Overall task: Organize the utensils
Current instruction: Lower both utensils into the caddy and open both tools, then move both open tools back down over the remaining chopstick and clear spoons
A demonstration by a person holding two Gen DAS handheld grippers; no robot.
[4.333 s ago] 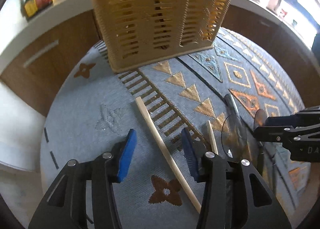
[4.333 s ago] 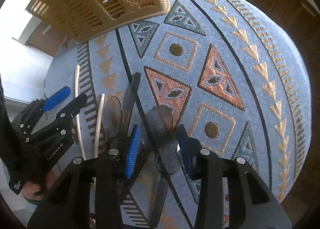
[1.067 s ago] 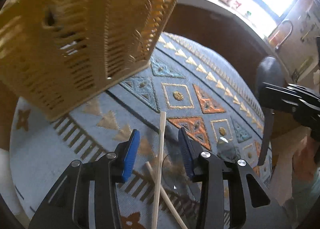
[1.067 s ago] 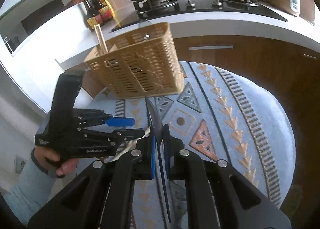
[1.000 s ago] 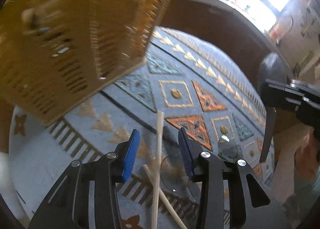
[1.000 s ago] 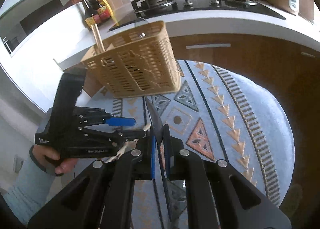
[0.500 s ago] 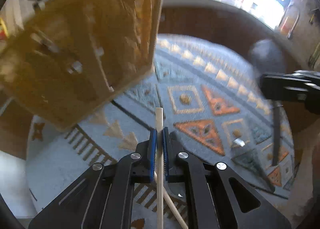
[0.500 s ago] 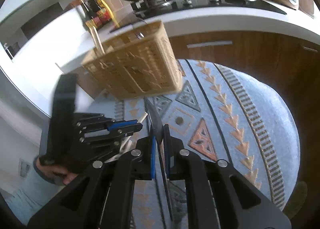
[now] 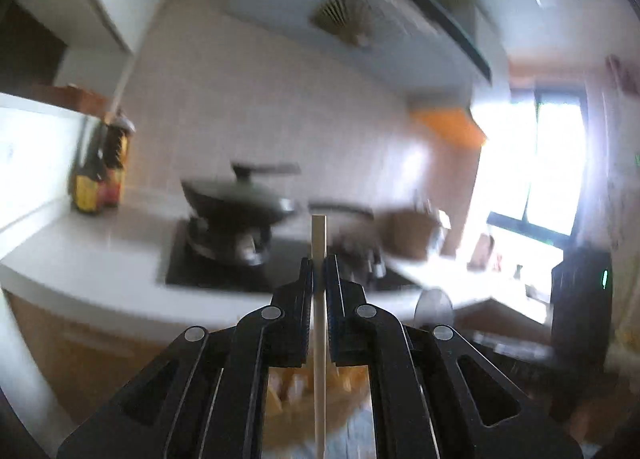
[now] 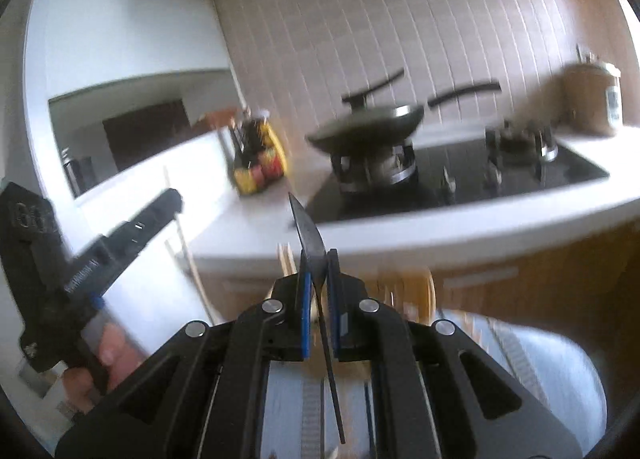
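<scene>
Left gripper [image 9: 319,271] clamped on a wooden chopstick [image 9: 319,243], upright; right gripper [image 10: 319,271] clamped on a dark spoon [image 10: 310,235], bowl up; yellow basket [image 10: 416,293] below and just ahead of both; carry step; next: lower each handle-down into basket.

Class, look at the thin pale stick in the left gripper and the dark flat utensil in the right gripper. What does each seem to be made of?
Pale stick: probably wood or bamboo, matte cream, square-cut tip. Dark flat utensil: likely plastic, dull grey-black with no metallic shine, though blur leaves this open.
</scene>
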